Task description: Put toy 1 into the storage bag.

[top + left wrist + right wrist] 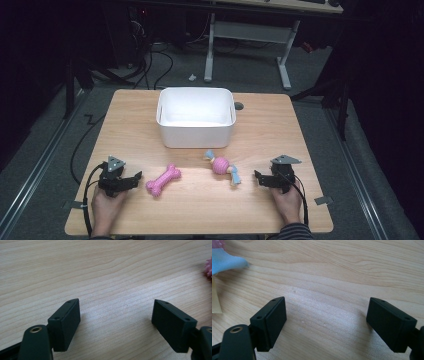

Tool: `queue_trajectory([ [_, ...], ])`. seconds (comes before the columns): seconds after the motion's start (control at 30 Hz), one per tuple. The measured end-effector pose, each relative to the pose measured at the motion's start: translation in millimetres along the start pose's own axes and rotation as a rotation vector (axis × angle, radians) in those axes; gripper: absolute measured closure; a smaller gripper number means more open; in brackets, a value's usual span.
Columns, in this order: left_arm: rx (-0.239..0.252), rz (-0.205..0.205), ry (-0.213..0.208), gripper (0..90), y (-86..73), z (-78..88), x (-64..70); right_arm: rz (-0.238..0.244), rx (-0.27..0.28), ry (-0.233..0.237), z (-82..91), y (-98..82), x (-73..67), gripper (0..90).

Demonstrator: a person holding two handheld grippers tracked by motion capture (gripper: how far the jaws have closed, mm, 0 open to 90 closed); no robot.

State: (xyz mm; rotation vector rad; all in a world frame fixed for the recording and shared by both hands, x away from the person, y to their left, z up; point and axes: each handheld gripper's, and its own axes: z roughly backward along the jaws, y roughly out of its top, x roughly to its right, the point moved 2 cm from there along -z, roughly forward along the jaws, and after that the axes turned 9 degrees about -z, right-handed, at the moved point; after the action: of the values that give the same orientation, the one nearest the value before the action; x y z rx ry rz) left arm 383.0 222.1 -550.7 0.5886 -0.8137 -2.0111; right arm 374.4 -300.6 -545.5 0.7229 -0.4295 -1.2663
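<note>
1. Both tongs rest low on the surface (pixel 125 115), jaws wide and holding nothing: left tongs (pixel 134 179) just beside the pink bone (pixel 163 180), right tongs (pixel 258 178) near the ball toy (pixel 222 166).
2. This looks like the start of a pick-up, nothing grasped yet; the white bin (pixel 196 118) behind stands empty.
3. Next, each likely slides inward to straddle its toy, then closes.
4. The bone lies slantwise, knobbed at both ends; the toy is a pink ball with pale blue ends.
</note>
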Motion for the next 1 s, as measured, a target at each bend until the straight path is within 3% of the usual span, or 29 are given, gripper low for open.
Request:
queue_trajectory([
  [0.87, 0.0, -0.003, -0.003, 22.1, 1.0, -1.2, 0.0, -0.013, 0.009, -0.006, 0.5, 0.2, 1.4, 20.3],
  [1.0, 0.004, 0.01, -0.021, 20.6, 1.1, -1.2, -1.0, -0.015, 0.01, -0.006, 0.4, 0.3, 1.5, 20.8],
])
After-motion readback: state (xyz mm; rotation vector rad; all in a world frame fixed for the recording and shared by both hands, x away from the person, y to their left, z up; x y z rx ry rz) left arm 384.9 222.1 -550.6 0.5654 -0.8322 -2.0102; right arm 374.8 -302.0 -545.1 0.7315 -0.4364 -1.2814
